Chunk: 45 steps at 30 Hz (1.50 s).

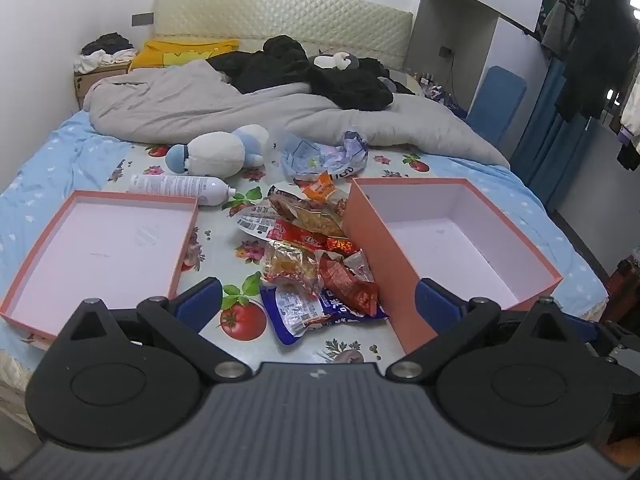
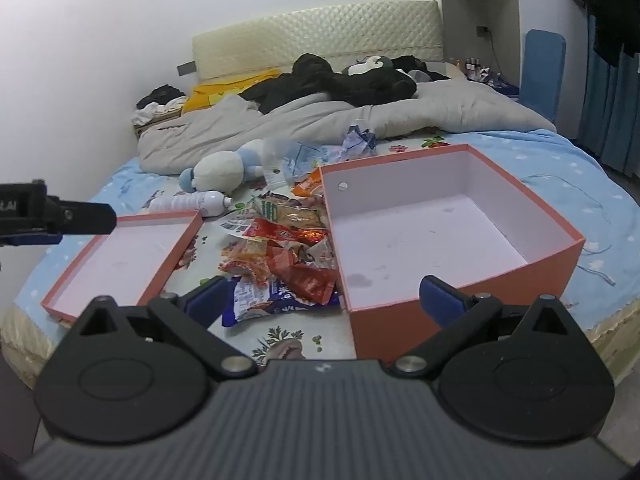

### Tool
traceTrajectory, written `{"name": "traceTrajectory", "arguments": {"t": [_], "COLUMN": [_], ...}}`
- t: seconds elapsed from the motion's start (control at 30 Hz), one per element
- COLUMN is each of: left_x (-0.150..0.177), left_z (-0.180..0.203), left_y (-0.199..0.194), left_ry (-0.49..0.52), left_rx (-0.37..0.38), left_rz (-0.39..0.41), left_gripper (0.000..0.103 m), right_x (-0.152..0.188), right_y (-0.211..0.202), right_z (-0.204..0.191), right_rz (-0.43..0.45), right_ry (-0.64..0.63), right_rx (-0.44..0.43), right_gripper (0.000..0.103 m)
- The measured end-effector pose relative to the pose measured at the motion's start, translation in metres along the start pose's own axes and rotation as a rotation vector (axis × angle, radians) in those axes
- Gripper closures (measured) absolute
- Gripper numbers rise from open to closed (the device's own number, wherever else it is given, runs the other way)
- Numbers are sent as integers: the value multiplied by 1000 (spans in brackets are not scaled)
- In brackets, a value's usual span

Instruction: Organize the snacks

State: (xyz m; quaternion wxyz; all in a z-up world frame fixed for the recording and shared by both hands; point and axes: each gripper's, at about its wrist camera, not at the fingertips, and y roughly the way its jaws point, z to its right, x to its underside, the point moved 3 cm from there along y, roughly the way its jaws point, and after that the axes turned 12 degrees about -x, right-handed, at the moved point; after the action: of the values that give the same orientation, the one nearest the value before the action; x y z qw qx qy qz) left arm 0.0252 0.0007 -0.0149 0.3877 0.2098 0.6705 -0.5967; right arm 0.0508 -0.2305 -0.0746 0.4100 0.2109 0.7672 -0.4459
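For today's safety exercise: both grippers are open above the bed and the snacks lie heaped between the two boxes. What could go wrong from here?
1. The snack packets overlap in a loose pile, so a pinch may lift several or drop one.
2. The deep orange box sits on soft bedding; a nudge from the right gripper could tip or shift it.
3. The spray bottle lies on its side near the pile and may roll.

Snack packets [image 1: 310,256] lie in 1 heap on the bed [image 1: 44,168], between 2 containers: the shallow box lid [image 1: 100,252] to the left, the deeper box [image 1: 452,240] to the right, touching the heap's right edge. Behind the lid, a spray bottle [image 1: 180,188] lies on its side. Behind the bottle, a plush toy [image 1: 218,154]. Crumpled wrappers [image 1: 324,156] sit behind the heap. The duvet [image 1: 224,104] is bunched across the far half.
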Motion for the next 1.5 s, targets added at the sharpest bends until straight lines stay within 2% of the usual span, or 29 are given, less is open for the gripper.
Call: {"name": "traceTrajectory", "arguments": {"t": [0.7, 1.5], "left_x": [4, 3], "left_z": [6, 0], "left_y": [9, 7], "left_ry": [13, 9], "left_rx": [20, 26], "left_rz": [-30, -20], "left_gripper": [0, 0], "right_x": [1, 3], "right_y": [-2, 0], "right_z": [1, 1], "right_rz": [-2, -3], "right_ry": [2, 4], "right_rx": [7, 6], "right_gripper": [0, 0]}}
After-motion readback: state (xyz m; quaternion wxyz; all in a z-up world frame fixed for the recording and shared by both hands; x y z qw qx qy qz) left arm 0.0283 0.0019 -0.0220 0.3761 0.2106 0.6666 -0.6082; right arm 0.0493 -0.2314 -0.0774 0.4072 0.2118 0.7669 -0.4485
